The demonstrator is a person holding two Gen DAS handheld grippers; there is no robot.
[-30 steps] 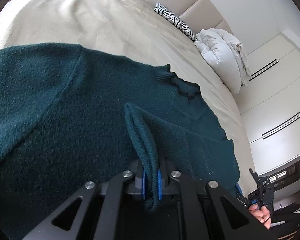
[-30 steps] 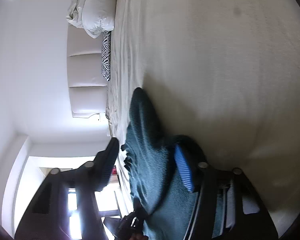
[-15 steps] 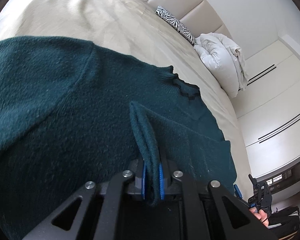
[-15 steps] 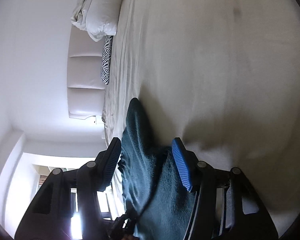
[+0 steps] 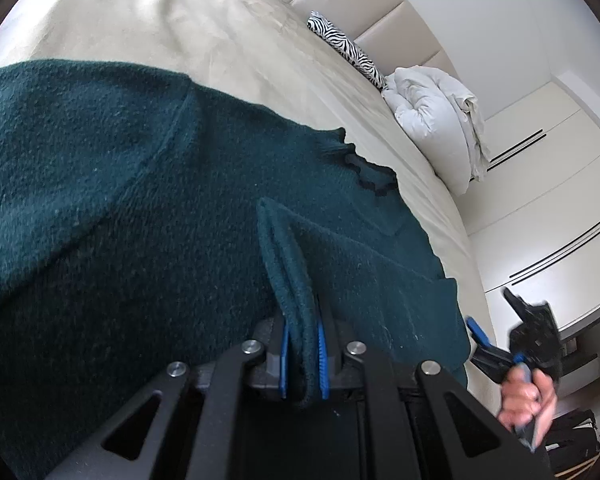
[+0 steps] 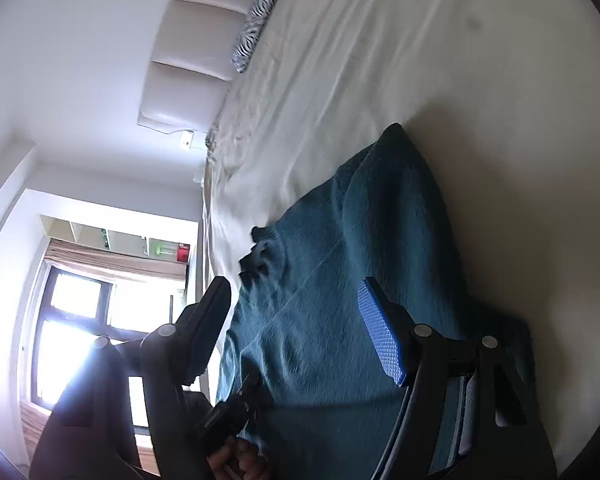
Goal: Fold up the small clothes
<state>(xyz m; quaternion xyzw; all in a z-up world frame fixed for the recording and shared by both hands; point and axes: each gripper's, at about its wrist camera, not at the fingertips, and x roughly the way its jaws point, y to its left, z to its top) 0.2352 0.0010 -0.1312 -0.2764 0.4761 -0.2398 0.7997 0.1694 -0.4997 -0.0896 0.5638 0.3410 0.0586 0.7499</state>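
Observation:
A dark teal knitted sweater (image 5: 120,208) lies spread on the beige bed (image 5: 188,20), its dark-trimmed neckline toward the headboard. My left gripper (image 5: 302,354) is shut on a doubled fold of the sweater's edge, which stands up between the blue pads. In the right wrist view the sweater (image 6: 340,280) lies below my right gripper (image 6: 300,320), which is open with nothing between its fingers and held above the cloth. The right gripper also shows in the left wrist view (image 5: 500,344), off the sweater's far edge, with the hand holding it.
A zebra-print cushion (image 5: 340,46) and a bundled white duvet (image 5: 436,120) lie by the padded headboard (image 5: 364,4). White wardrobe doors (image 5: 548,184) stand beyond the bed. A bright window (image 6: 80,320) shows in the right wrist view.
My right gripper has let go of the sweater, opened wide and drawn back from it. The left gripper keeps its hold on the fold and has shifted only slightly.

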